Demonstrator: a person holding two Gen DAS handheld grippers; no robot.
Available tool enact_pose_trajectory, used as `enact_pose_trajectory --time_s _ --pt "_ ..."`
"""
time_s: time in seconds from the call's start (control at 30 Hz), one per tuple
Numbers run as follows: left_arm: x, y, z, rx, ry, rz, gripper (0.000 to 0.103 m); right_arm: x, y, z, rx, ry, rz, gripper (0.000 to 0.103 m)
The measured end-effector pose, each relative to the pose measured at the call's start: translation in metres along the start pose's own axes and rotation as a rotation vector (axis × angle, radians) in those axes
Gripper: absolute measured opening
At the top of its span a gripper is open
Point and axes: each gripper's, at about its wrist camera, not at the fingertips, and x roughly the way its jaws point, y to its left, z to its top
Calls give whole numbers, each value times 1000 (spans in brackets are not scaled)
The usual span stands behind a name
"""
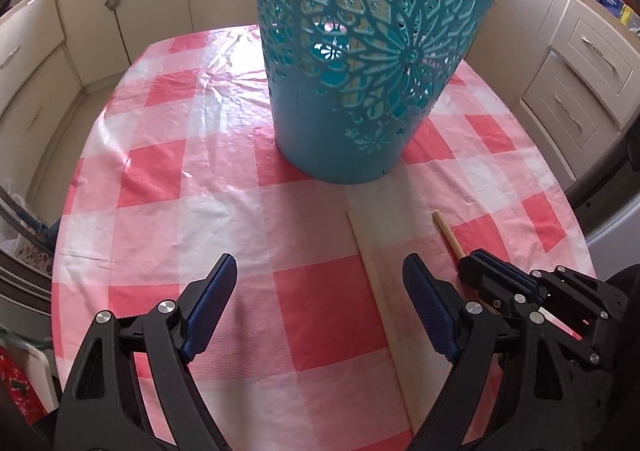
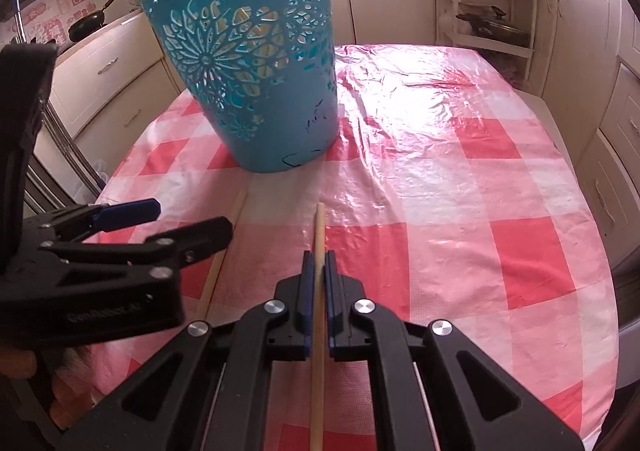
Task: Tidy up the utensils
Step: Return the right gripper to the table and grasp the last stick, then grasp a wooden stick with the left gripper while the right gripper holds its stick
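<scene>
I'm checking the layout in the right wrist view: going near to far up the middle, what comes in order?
Right gripper shut on the chopstick, then bare checked tablecloth, then the teal basket, then kitchen cabinets.

Cream kitchen cabinets (image 1: 132, 3), a white shelf rack (image 2: 490, 7), daylight.

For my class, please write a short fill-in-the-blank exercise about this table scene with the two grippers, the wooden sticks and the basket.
1. The right gripper has its jaws shut on a wooden ____.
2. The left gripper has its jaws ____, with nothing held.
3. The teal basket stands on a pink and white ____ tablecloth.
4. A second stick lies ____ on the tablecloth, ungripped.

Missing words: stick; open; checked; flat
</scene>
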Motion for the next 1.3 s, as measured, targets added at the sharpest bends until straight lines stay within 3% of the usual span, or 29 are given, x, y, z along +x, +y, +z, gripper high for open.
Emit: enact_pose_trajectory --time_s 0.03,0.13,0.2,0.23,0.27,0.3,0.47,0.63,0.77,0.87,0.93,1.0,1.3 --pt "2 0 -1 -14 1 2 80 0 0 0 -4 -4 1 6" --pt "5 -5 -2 25 -15 57 66 -1 1 -1 -6 -8 7 6" --pt "5 -9 -1 60 -29 62 39 -1 0 0 -9 -9 10 6" --pt "4 -10 -1 75 -35 54 30 -1 0 -1 -13 -10 8 6" --pt "4 -11 0 78 -34 35 14 0 1 -1 -18 -11 5 6" --pt "3 -11 1 78 -30 20 8 0 1 -1 -21 -12 3 6" --pt "-3 -6 -8 96 -14 1 5 -1 -1 -1 -4 -16 12 6" --pt "-4 -5 -11 107 -7 34 8 0 5 -1 -33 -19 -5 6" --pt "-1 -1 -6 85 -7 65 39 1 9 -2 -57 -26 -19 6" --pt "1 -1 -4 94 -17 65 39 2 11 -2 -67 -28 -24 6" --pt "1 -3 -4 105 -23 52 32 3 11 -2 -66 -28 -23 6" --pt "1 -6 -4 120 -24 32 5 2 11 -2 -61 -31 -17 6" --pt "-4 -13 -8 138 -25 23 5 5 14 -1 -85 -38 -20 6"
